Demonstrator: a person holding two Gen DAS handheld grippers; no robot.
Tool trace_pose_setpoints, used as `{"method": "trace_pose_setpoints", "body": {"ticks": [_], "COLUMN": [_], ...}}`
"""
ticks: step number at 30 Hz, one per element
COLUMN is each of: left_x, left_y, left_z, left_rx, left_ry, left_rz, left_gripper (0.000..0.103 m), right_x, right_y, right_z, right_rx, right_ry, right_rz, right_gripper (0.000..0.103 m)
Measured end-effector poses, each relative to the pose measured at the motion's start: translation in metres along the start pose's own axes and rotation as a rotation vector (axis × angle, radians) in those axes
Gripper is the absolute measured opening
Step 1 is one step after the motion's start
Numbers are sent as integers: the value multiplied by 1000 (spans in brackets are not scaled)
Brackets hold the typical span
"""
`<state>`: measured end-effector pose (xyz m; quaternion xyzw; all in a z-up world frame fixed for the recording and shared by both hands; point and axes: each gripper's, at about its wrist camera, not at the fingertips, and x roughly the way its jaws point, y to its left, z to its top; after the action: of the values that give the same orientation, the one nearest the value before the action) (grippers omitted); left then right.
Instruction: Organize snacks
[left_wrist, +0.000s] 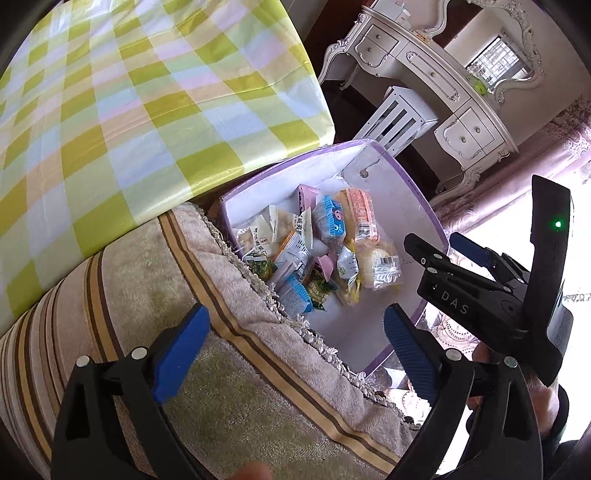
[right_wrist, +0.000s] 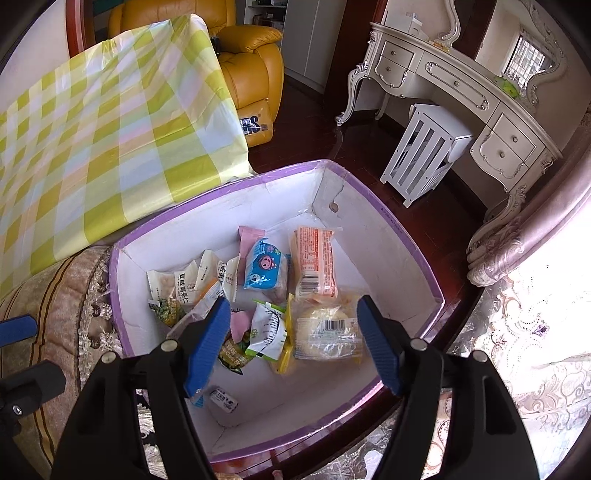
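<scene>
A white box with a purple rim (right_wrist: 402, 236) holds several snack packets: a blue cartoon pack (right_wrist: 264, 267), an orange-pink pack (right_wrist: 316, 264), a clear-wrapped bun (right_wrist: 328, 328) and a green-white pouch (right_wrist: 267, 328). The box also shows in the left wrist view (left_wrist: 406, 173). My right gripper (right_wrist: 293, 343) is open and empty, hovering over the box above the packets. My left gripper (left_wrist: 295, 350) is open and empty over the striped cushion (left_wrist: 147, 295), left of the box. The right gripper shows in the left wrist view (left_wrist: 454, 254).
A table with a green checked cloth (left_wrist: 129, 110) stands behind the cushion. A white dressing table (right_wrist: 461, 92) and a white slatted stool (right_wrist: 424, 151) stand on the dark floor beyond the box. A yellow armchair (right_wrist: 251, 62) is at the back.
</scene>
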<state>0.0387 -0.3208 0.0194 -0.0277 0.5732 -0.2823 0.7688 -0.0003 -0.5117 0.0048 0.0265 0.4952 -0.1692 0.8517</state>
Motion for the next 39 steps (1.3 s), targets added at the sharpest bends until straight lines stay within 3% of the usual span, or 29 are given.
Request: {"method": "trace_pose_setpoints", "body": {"ticks": [10,39], "left_x": [3,5], "left_y": [2,2], "left_z": [0,2], "left_rx": [-28,-27], "left_ry": [1,0], "left_rz": [-12,-10], "left_gripper": [99,99], "right_x": [-1,0], "right_y": [-6,-6], "right_z": [-2,-1], "right_rx": [19,19], "right_ry": [-1,1], "right_rz": [1,0], "right_gripper": [71,71]}}
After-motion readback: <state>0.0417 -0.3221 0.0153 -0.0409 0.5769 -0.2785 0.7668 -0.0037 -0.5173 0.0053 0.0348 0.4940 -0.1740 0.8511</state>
